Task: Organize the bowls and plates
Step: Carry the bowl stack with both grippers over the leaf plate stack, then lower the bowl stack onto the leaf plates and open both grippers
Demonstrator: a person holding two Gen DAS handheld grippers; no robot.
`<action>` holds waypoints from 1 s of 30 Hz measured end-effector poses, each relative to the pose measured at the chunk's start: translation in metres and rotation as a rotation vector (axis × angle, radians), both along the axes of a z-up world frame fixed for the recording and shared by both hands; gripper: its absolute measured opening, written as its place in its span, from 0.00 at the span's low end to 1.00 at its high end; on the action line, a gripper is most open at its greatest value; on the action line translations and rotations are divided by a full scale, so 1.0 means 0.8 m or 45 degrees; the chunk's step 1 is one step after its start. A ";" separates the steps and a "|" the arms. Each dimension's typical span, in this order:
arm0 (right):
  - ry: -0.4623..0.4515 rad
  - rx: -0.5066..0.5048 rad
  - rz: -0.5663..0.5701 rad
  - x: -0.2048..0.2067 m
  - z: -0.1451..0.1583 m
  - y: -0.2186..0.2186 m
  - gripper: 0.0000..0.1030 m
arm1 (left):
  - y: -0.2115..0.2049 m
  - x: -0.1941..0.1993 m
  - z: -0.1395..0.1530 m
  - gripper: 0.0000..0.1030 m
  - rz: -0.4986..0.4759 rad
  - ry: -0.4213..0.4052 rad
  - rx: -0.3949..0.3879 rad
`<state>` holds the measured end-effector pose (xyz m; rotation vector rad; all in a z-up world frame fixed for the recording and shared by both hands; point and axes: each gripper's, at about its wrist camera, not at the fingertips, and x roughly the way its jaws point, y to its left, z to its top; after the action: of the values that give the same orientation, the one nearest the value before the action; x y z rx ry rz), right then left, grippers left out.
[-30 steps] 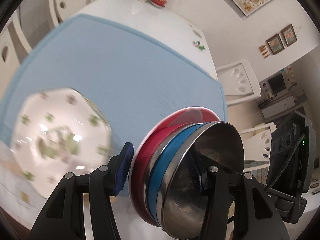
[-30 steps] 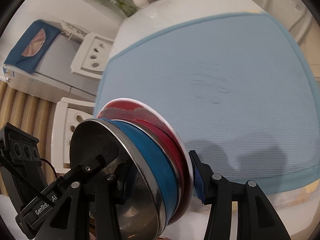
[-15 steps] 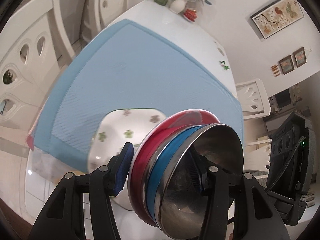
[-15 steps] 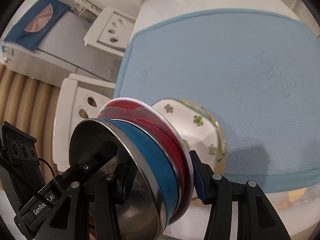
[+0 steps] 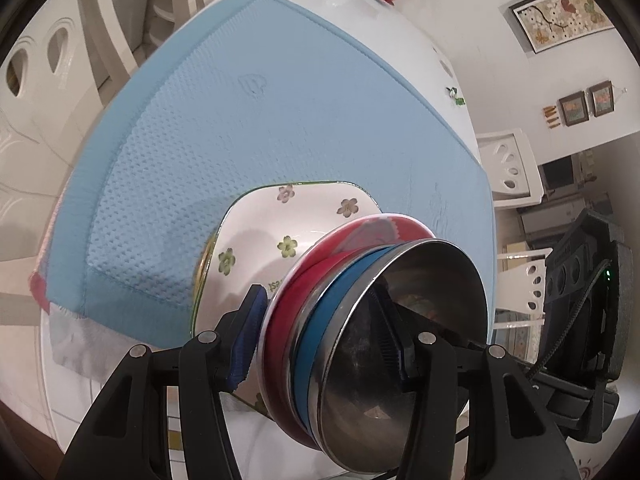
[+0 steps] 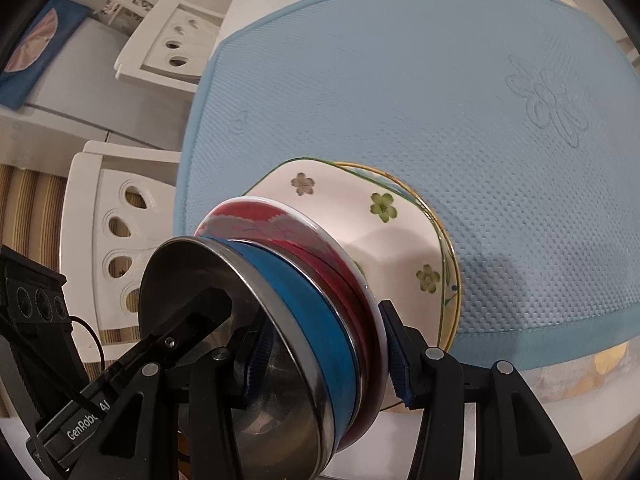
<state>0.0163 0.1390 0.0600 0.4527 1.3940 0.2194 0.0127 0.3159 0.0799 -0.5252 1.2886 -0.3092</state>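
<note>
Left wrist view, left to right: a white chair back with oval cut-outs (image 5: 36, 60); a light-blue textured mat (image 5: 280, 120) lying on the white worktop (image 5: 352, 8); a white square plate with painted flowers (image 5: 256, 248) resting on the mat's near edge. The left gripper (image 5: 320, 344) holds its jaws part-way closed on a nested stack of bowls tipped on edge: a red bowl with a white rim (image 5: 288, 320), a blue-banded bowl (image 5: 316, 344) and a steel bowl (image 5: 400, 320) facing right. One blue pad (image 5: 246, 340) presses the red bowl's base; the other sits inside the steel bowl. The stack hangs just above the flowered plate.

Right wrist view, left to right: the left gripper's black body (image 6: 36, 308); the same stack, steel bowl (image 6: 224, 312) leftmost; the right gripper (image 6: 328, 360), jaws likewise clamped across the stack; the flowered plate (image 6: 400, 216) on the mat (image 6: 440, 80).
</note>
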 end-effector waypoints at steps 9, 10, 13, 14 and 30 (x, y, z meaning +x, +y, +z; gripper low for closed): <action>-0.003 0.014 -0.043 0.010 -0.007 -0.009 0.48 | -0.001 0.014 0.003 0.47 -0.032 -0.033 -0.012; -0.005 0.017 -0.049 0.010 -0.007 -0.013 0.48 | -0.001 0.015 0.006 0.47 -0.032 -0.042 -0.012; -0.056 0.030 -0.066 0.007 0.005 -0.021 0.48 | 0.002 0.015 0.014 0.47 -0.033 -0.075 -0.015; -0.080 0.028 -0.067 0.006 0.010 -0.023 0.48 | 0.003 0.015 0.018 0.47 -0.031 -0.090 -0.017; -0.707 -0.283 -0.007 -0.103 0.141 -0.002 0.57 | -0.003 -0.033 0.127 0.50 -0.103 -0.552 0.296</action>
<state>-0.0661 0.1377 0.1731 0.1873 0.8588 0.1662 -0.0134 0.3137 0.1813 -0.1922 0.9089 -0.3150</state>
